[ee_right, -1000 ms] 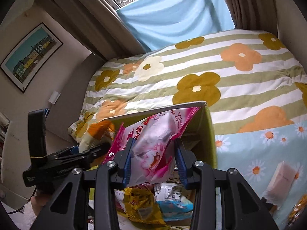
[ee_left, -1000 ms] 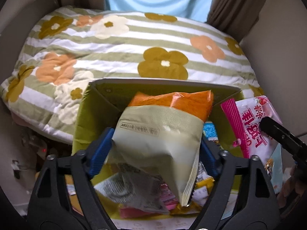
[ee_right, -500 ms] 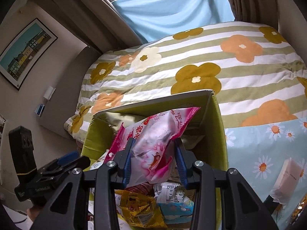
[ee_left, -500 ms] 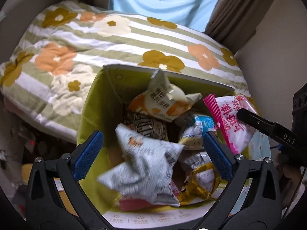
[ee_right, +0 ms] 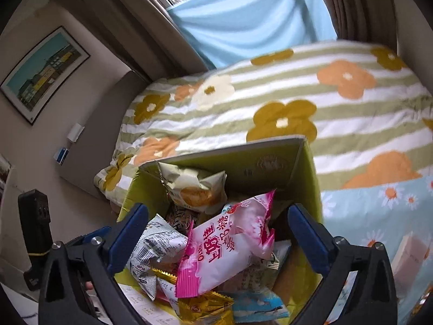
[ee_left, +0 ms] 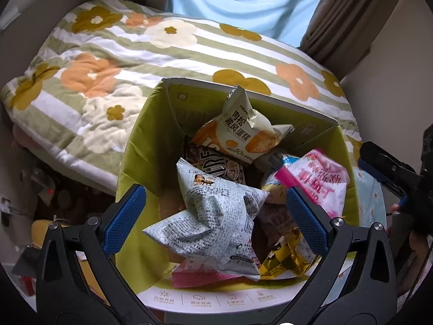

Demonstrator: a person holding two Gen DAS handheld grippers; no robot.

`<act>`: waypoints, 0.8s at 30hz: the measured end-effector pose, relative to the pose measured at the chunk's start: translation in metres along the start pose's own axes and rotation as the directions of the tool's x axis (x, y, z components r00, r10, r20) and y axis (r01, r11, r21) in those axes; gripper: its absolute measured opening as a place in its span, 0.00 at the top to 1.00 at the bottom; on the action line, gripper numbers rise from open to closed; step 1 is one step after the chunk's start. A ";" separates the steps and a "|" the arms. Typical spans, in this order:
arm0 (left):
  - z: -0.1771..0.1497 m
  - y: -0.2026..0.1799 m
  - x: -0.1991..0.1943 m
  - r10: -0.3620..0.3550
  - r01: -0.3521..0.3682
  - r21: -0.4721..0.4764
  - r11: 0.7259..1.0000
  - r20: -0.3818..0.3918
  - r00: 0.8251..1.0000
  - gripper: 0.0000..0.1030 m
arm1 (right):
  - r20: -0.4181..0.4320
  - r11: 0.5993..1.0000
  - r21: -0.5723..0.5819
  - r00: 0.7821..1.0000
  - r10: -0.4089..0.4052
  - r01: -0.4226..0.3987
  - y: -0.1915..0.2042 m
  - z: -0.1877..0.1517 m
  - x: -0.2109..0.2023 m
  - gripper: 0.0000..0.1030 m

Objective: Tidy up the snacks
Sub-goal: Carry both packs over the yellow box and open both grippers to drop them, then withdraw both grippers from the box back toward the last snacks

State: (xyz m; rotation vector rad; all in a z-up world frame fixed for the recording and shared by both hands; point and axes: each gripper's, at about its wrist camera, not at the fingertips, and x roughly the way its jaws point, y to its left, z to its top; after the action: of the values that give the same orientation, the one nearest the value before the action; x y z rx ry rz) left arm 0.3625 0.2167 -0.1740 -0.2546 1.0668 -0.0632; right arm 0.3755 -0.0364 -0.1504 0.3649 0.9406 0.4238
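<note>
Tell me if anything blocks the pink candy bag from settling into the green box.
The pink candy bag lies on top of the pile, resting on the newsprint-pattern snack bag and other packets inside the green box. Those packets keep it from sinking lower. The right hand-held gripper is opening, its pads off the bag.

The box [ee_left: 140, 146] stands before the bed [ee_left: 113, 62]; in it, my pink packet [ee_right: 230, 246] lies on the snack pile, the cake bag [ee_left: 240, 130] behind.

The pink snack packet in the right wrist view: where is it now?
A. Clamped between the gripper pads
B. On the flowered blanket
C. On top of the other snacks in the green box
C: the pink snack packet lies on the pile inside the green box, and the right gripper pads stand clear of it on both sides.
</note>
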 end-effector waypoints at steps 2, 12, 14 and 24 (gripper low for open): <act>-0.002 -0.001 -0.001 -0.001 0.001 -0.005 1.000 -0.001 1.000 0.01 | 0.013 1.000 -0.019 1.000 -0.013 0.013 0.001 -0.002 -0.004 0.00; -0.009 -0.011 -0.007 -0.009 0.009 0.011 1.000 0.001 1.000 0.01 | 0.012 1.000 0.003 1.000 -0.024 0.024 -0.007 -0.015 -0.019 0.00; -0.009 -0.012 -0.010 -0.014 0.014 0.018 1.000 0.004 1.000 0.01 | 0.012 1.000 0.008 1.000 -0.025 0.025 -0.008 -0.017 -0.023 0.00; -0.012 -0.040 -0.018 -0.067 0.066 0.082 0.994 0.010 0.998 0.01 | 0.039 0.999 0.033 0.999 -0.037 0.036 -0.012 -0.024 -0.049 0.00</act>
State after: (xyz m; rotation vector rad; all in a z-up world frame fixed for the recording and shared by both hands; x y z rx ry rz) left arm 0.3462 0.1794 -0.1546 -0.2166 1.0407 -0.1644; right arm 0.3324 -0.0683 -0.1356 0.3834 0.9150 0.3669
